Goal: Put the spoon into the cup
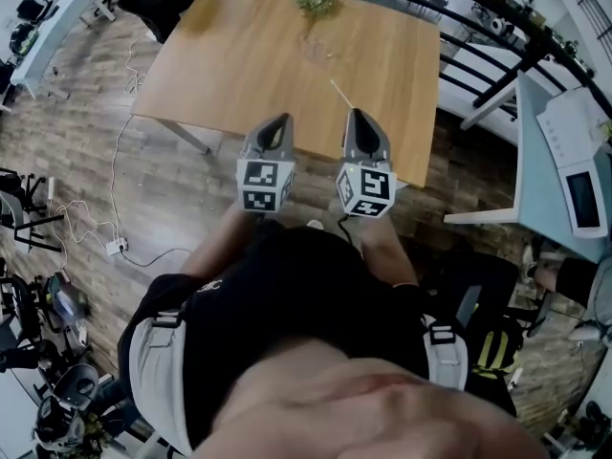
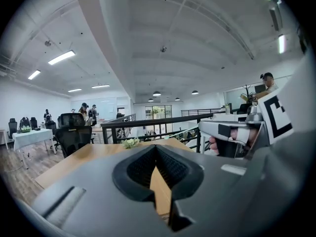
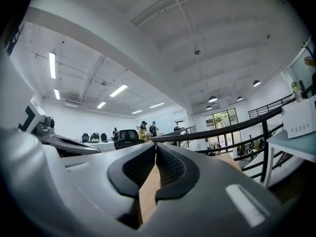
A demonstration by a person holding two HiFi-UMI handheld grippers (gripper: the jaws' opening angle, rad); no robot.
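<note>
Clenching on nothing, your left gripper (image 1: 277, 120) and right gripper (image 1: 360, 114) hovered apart from the spoon (image 1: 341, 94), which lay just beyond the right one.

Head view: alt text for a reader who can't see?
A person holds the left gripper and right gripper side by side, both shut and empty, at the near edge of a wooden table. A thin pale spoon lies beyond the right gripper; a green sprig sits at the far edge.

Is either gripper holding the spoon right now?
No: the spoon lies on the wooden table, ahead of the left gripper and right gripper, both shut and empty.
</note>
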